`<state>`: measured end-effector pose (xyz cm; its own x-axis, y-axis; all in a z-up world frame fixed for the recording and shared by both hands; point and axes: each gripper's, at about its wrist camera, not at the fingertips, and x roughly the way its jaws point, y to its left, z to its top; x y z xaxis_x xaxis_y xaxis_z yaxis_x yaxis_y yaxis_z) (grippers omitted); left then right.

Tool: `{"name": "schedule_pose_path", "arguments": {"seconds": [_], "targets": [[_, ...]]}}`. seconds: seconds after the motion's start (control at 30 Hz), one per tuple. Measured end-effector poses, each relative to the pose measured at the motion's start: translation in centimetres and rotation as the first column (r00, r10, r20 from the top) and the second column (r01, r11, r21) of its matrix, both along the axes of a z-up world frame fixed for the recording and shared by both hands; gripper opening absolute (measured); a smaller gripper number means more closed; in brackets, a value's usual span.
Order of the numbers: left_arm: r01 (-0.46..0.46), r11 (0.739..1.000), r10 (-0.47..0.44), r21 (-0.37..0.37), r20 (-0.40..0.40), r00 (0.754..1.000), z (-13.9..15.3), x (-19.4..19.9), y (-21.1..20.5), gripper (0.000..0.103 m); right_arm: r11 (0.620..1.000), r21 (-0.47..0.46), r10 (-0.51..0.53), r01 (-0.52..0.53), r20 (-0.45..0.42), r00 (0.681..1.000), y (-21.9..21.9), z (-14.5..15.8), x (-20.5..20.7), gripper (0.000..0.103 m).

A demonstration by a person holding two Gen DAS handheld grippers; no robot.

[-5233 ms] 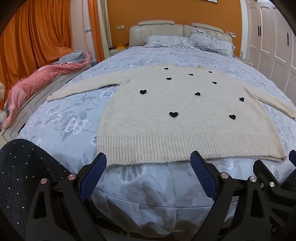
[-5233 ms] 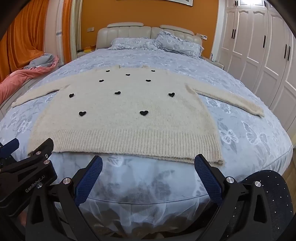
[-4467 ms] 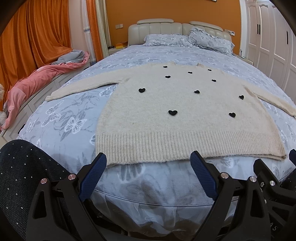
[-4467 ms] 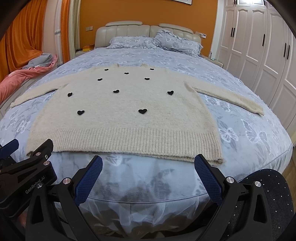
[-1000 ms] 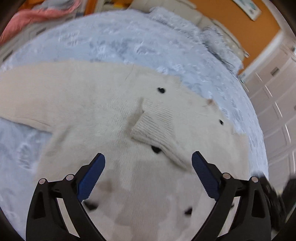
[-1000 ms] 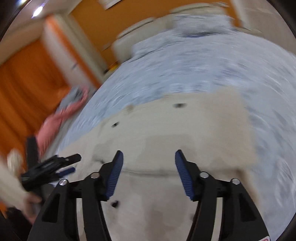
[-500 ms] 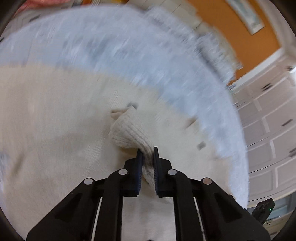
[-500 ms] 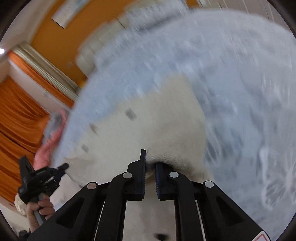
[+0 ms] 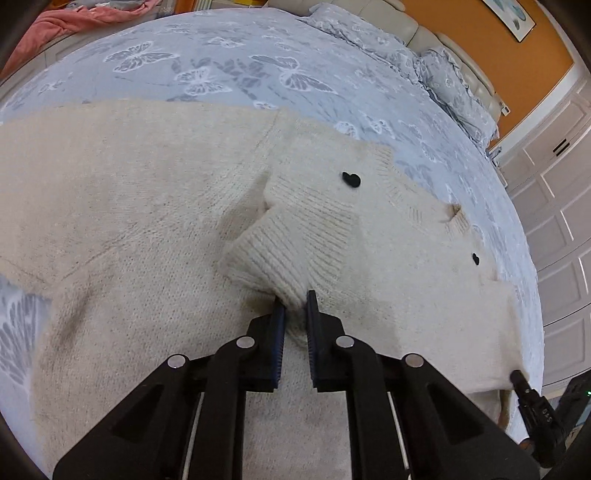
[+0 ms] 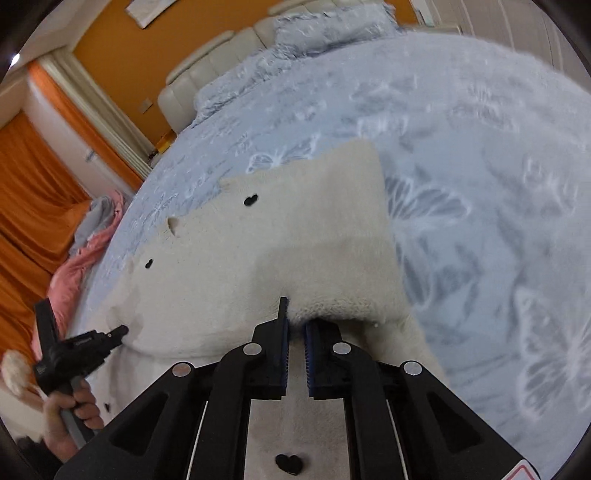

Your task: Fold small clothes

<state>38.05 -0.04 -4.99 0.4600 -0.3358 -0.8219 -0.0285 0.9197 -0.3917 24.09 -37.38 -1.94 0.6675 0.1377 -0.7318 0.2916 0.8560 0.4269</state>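
Left gripper point(image 9: 293, 308), nearest the lens, with jaws nearly closed and pinching the ribbed cuff point(image 9: 280, 251) of a sleeve drawn over the body of the cream knit sweater point(image 9: 122, 206), which lies spread on the bed. Small black hearts point(image 9: 351, 179) dot the knit. Right gripper point(image 10: 295, 325), jaws likewise nearly closed on a fold of the sweater's edge point(image 10: 332, 306); at the far left of this view, the person's left hand point(image 10: 72, 413) holds the other tool. Beyond the sweater, the butterfly-print blue bedspread point(image 9: 229, 62), then the pillows point(image 9: 454, 88), the padded headboard point(image 10: 207, 70) and the orange wall point(image 10: 110, 26).
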Motion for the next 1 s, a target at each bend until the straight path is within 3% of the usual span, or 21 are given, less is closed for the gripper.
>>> {"name": "schedule_pose_path", "arguments": {"seconds": [0.1,0.2,0.23,0.3,0.37,0.43,0.53,0.6,0.67,0.77,0.87,0.93,0.97,1.0], "targets": [[-0.009,1.0,0.009,0.001,-0.004,1.0,-0.2,0.0,0.0,0.012,1.0,-0.02,0.019,-0.021,-0.107,0.994,-0.1,-2.6,0.4,0.005],[-0.002,1.0,0.002,0.01,-0.005,1.0,-0.4,0.2,-0.2,0.012,0.999,-0.048,-0.029,0.026,-0.061,0.998,0.4,-0.2,-1.1,0.012],[0.005,1.0,-0.005,0.017,-0.001,1.0,-0.4,0.3,-0.3,0.012,0.997,-0.074,-0.035,0.034,-0.01,0.999,1.1,1.3,-1.9,0.012],[0.01,1.0,-0.01,0.026,0.009,1.0,-0.6,-0.2,-0.1,0.012,0.997,-0.083,0.0,0.005,0.058,0.998,2.5,3.6,-1.9,0.012],[0.008,0.999,-0.009,0.038,0.017,1.0,-0.5,-0.3,-0.3,0.012,0.993,-0.099,0.066,-0.06,0.062,0.996,4.1,4.4,-0.2,0.012],[0.0,0.999,-0.001,0.038,0.01,1.0,-0.5,-0.3,-0.4,0.012,0.981,-0.157,0.114,-0.111,0.007,0.993,5.0,3.6,2.9,0.011],[0.003,1.0,-0.003,0.025,-0.003,1.0,-0.4,-0.2,-0.1,0.012,0.974,-0.221,0.035,-0.059,-0.109,0.993,2.6,0.6,5.0,0.008],[0.019,1.0,-0.019,0.023,0.001,1.0,-0.4,-0.2,0.0,0.013,0.973,-0.232,-0.049,0.019,-0.123,0.991,0.0,-0.2,3.7,0.0],[0.037,0.999,-0.038,0.037,0.014,0.999,-0.5,-0.2,-0.2,0.013,0.985,-0.165,-0.076,0.058,-0.108,0.991,-2.5,-0.8,1.8,0.0],[0.041,0.996,-0.044,0.08,0.033,0.999,-0.4,-0.4,-0.8,0.013,0.975,-0.22,-0.042,0.015,-0.118,0.992,-1.8,0.2,1.5,0.0],[0.038,0.991,-0.043,0.129,0.036,0.998,-0.1,-0.5,-1.4,0.013,0.972,-0.233,0.027,-0.04,-0.06,0.998,0.5,1.7,1.9,0.003],[0.044,0.987,-0.05,0.154,0.035,0.998,0.1,-0.5,-1.6,0.013,0.962,-0.269,0.01,-0.039,-0.11,0.994,0.4,0.1,2.5,0.002],[0.047,0.986,-0.053,0.159,0.035,0.998,0.2,-0.6,-1.6,0.013,0.964,-0.263,-0.014,-0.036,-0.185,0.983,-0.1,-1.8,3.0,0.0],[0.046,0.987,-0.052,0.153,0.034,0.998,0.4,-0.6,-1.4,0.015,0.969,-0.247,-0.015,-0.031,-0.182,0.983,-0.4,-2.3,3.1,0.0]]}}
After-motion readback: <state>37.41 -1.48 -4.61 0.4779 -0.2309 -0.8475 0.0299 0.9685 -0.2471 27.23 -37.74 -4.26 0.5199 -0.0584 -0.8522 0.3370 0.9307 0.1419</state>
